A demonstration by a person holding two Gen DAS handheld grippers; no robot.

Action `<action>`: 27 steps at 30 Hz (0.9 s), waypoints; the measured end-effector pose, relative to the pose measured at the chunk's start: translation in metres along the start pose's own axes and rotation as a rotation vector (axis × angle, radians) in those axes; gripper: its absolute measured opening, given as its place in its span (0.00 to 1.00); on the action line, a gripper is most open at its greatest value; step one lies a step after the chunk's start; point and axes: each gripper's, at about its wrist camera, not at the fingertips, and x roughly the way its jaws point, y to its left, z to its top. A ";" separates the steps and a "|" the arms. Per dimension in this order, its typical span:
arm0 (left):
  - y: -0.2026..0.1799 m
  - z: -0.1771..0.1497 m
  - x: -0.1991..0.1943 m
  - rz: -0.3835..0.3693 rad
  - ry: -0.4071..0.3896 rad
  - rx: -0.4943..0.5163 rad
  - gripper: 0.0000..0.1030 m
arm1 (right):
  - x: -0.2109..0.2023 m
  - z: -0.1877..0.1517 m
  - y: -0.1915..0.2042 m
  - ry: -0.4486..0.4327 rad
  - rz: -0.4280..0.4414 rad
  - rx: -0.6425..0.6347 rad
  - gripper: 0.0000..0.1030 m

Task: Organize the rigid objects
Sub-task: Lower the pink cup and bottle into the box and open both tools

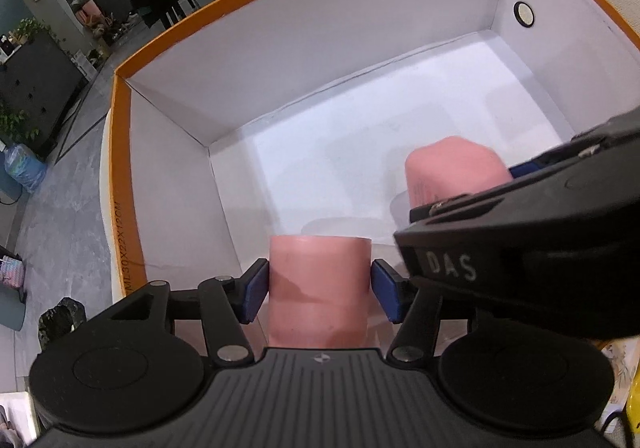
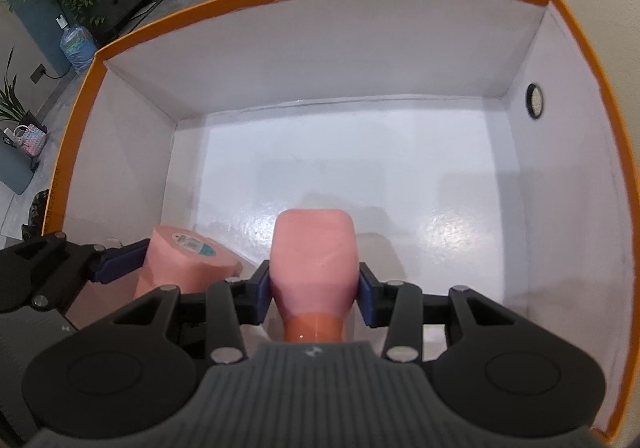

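Showing two hand-held grippers lowered together into one open box. Lower centre of the left wrist view: the left gripper (image 1: 319, 290) grips a pink cylindrical container (image 1: 319, 288) between its blue pads (image 1: 253, 294), which press on its straight sides; the flat end faces away from the camera. In the right wrist view the same container appears at lower left, where its flat end carries a small round label (image 2: 191, 241).

Lower centre of the right wrist view: the right gripper (image 2: 314, 294) is closed on a pink bottle (image 2: 314, 260), a paler, rounded body that widens away from the camera and narrows to a darker orange-pink neck (image 2: 314, 328) near the gripper's body. Its blue pads touch both flanks of the bottle. In the left wrist view the bottle stands at centre right, partly hidden by the right gripper's black housing, with faint print on one side.

Beyond both items lies the box's glossy white floor (image 2: 360, 168). The box (image 2: 320, 48) has white inner walls, an orange rim, and a round black-ringed hole (image 2: 535, 101) in its right-hand wall. Upper left of both frames: grey floor, potted plants and a dark cabinet.
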 end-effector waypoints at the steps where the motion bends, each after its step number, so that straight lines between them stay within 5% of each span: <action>1: 0.000 0.000 0.000 -0.001 0.001 -0.002 0.66 | 0.000 -0.001 -0.001 0.006 0.013 0.008 0.41; 7: 0.000 0.000 -0.003 -0.012 0.000 -0.005 0.67 | 0.000 -0.003 -0.002 0.004 0.035 0.025 0.49; 17: 0.002 -0.002 -0.013 -0.021 -0.015 -0.010 0.67 | -0.013 -0.006 -0.001 0.012 0.042 0.016 0.49; 24: 0.004 -0.002 -0.023 -0.011 -0.036 -0.013 0.67 | -0.037 -0.012 -0.011 0.014 0.071 0.023 0.42; 27: 0.007 -0.005 -0.028 -0.011 -0.041 -0.017 0.68 | -0.043 -0.014 -0.009 0.031 0.060 0.009 0.28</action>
